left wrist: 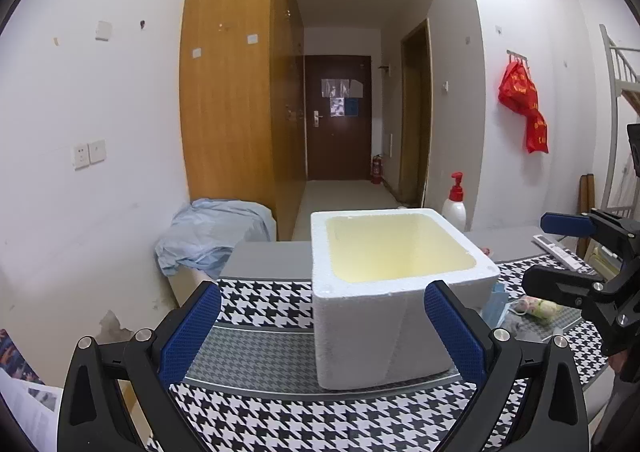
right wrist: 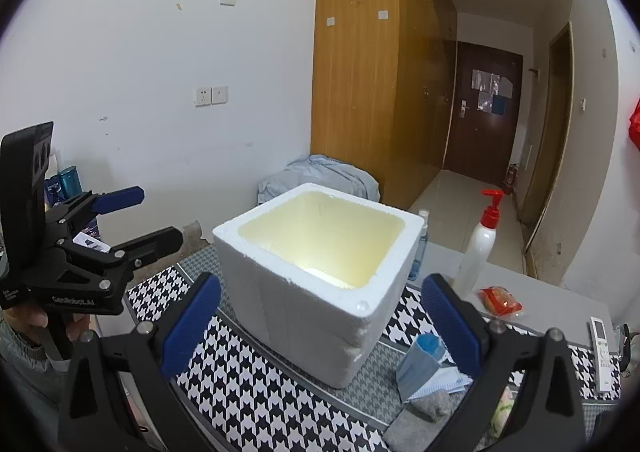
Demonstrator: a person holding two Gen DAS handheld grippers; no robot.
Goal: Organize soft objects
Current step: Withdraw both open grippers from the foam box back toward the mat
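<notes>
Left wrist view: left gripper [left wrist: 322,322] spread wide, holding nothing, low centre, aimed at the foam box [left wrist: 394,296] on the houndstooth cloth [left wrist: 280,420]. Right gripper [left wrist: 560,252] at right edge, also spread, bare. A mask [left wrist: 496,306] and a small soft bundle [left wrist: 540,309] lie right of the box.

Right wrist view: right gripper [right wrist: 320,326] parted, unloaded. Mask [right wrist: 424,362] and grey cloth [right wrist: 430,406] lie lower right, beside the box [right wrist: 316,284]. Box appears near empty; pickup not begun. Best approach: drop right tool onto the mask, pinch a fold, lift clear of the rim before releasing.
</notes>
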